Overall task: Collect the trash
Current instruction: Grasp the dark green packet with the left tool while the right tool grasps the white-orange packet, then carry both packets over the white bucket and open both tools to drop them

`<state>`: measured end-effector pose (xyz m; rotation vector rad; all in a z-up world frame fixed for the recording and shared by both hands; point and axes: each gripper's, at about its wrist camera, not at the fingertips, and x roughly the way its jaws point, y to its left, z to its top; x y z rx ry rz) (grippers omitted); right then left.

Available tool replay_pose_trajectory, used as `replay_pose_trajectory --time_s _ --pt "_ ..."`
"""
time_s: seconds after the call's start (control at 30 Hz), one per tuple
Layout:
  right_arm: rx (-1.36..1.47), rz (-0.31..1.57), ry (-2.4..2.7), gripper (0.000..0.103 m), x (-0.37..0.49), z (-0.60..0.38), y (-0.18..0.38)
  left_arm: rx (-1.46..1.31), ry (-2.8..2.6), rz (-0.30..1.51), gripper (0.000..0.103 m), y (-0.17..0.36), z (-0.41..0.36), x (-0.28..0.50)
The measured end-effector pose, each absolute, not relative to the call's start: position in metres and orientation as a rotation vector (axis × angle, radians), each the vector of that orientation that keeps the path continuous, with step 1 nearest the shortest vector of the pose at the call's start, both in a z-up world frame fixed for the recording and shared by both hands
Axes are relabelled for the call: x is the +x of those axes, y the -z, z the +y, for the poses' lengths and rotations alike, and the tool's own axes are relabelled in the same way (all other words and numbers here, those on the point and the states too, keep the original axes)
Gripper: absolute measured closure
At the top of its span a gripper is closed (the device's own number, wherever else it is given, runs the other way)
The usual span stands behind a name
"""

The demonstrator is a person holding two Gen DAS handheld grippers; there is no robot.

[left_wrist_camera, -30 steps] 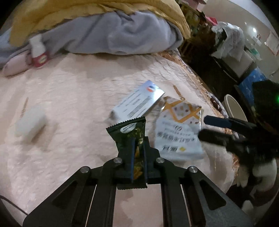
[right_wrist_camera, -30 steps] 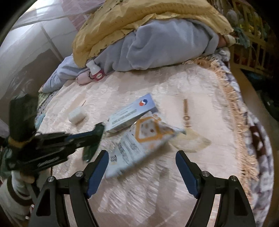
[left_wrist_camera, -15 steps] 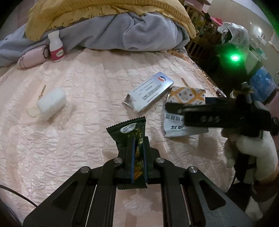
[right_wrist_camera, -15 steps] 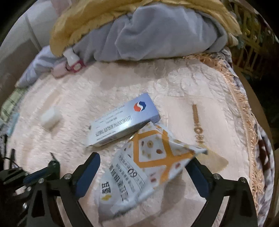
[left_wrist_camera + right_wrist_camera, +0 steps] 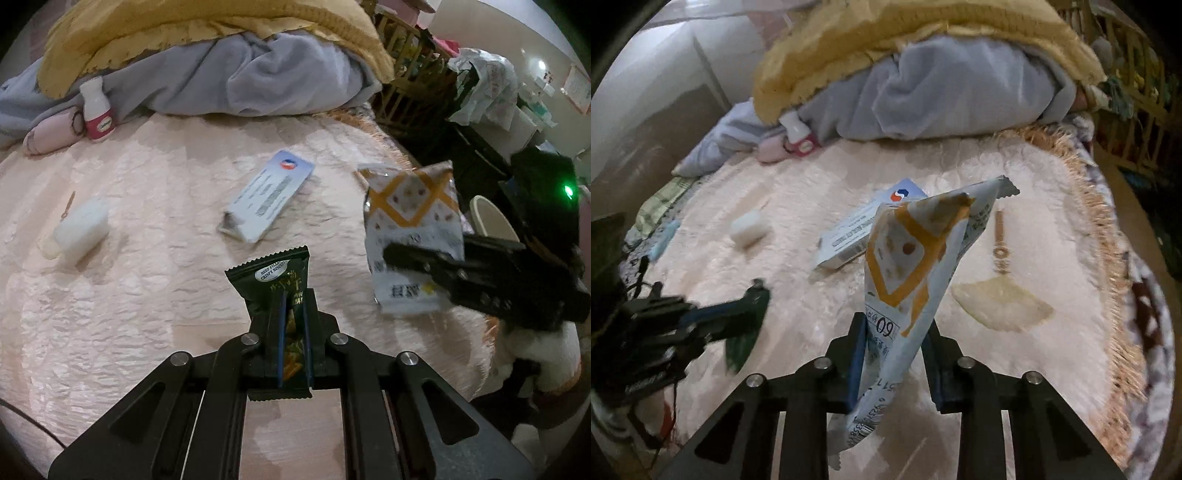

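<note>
My left gripper (image 5: 293, 306) is shut on a dark green biscuit wrapper (image 5: 275, 277) and holds it above the pink bedspread (image 5: 147, 295). My right gripper (image 5: 894, 328) is shut on a white and orange snack bag (image 5: 916, 266), lifted off the bed; the bag also shows in the left wrist view (image 5: 410, 221). A white and blue medicine box (image 5: 267, 199) lies on the bed beyond both grippers. A white crumpled tissue (image 5: 79, 230) lies at the left. The left gripper with its wrapper (image 5: 746, 325) shows at the left of the right wrist view.
A small white and red bottle (image 5: 96, 110) stands by a pink pouch (image 5: 48, 134) against grey and yellow blankets (image 5: 258, 74). A flat cream piece (image 5: 1001, 302) and a small stick (image 5: 1001, 240) lie near the fringed bed edge (image 5: 1108, 258). A white bin (image 5: 491, 218) stands beside the bed.
My right gripper has closed on the snack bag and lifted it off the bed. My left gripper still holds the green wrapper, its view shifted slightly.
</note>
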<state>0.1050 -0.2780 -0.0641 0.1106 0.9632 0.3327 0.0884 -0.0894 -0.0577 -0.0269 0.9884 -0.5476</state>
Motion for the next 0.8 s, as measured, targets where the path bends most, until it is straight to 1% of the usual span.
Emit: replay_pose_trajectory --time_s 0.47,0.8 --pt "0.164 0.887 -0.306 0.075 0.035 -0.346 0.029 0.031 0.643 0.942 0.097 0.025 -0.171 0.063" --pt "0.193 0.843 -0.204 0.075 -0.003 -0.416 0.013 0.108 0.713 0.913 0.097 0.012 -0.238 0.049"
